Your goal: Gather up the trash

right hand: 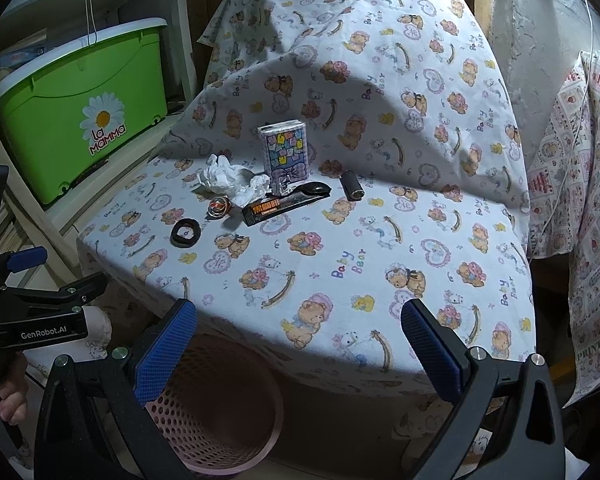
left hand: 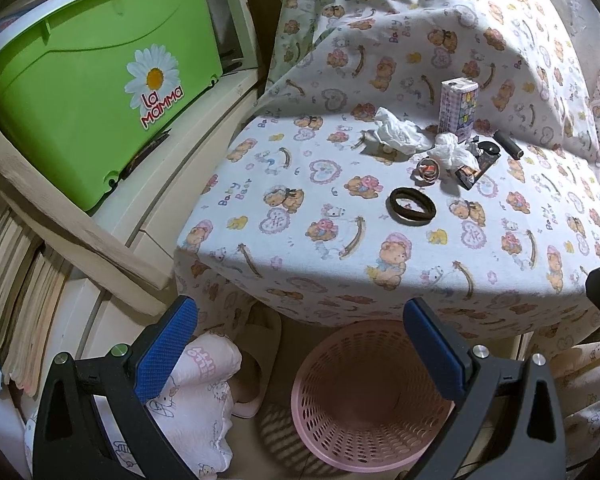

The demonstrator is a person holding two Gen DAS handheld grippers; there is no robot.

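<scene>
Below both pairs of tongs sits the pink basket (left hand: pixel 370 400), on the floor just under the near edge of the counter (right hand: pixel 340 280). Your left tongs (left hand: pixel 300 344) hang right above its mouth; your right tongs (right hand: pixel 300 344) sit a little to its right, over the counter's edge. Both are spread wide and hold nothing, touching nothing.

The trash lies ahead of you and up, bunched at the far side of the counter by the upright patterned box (right hand: pixel 285 152): two crumpled tissues (right hand: pixel 224 178), a dark wrapper (right hand: pixel 278 207), and what looks like a small shiny foil ball (right hand: pixel 219 206), though it is too small to be sure. A black ring (right hand: pixel 185 233) lies nearest you, and a short dark cylinder (right hand: pixel 352 185) lies off to the right.

The wrapper's long axis runs left to right with a slight tilt, so you would close across its narrow width. From the right tongs the pile is straight ahead and a touch left; from the left tongs it is ahead and to the right. Neither is clearly nearer, but the right tongs face it more squarely.
</scene>
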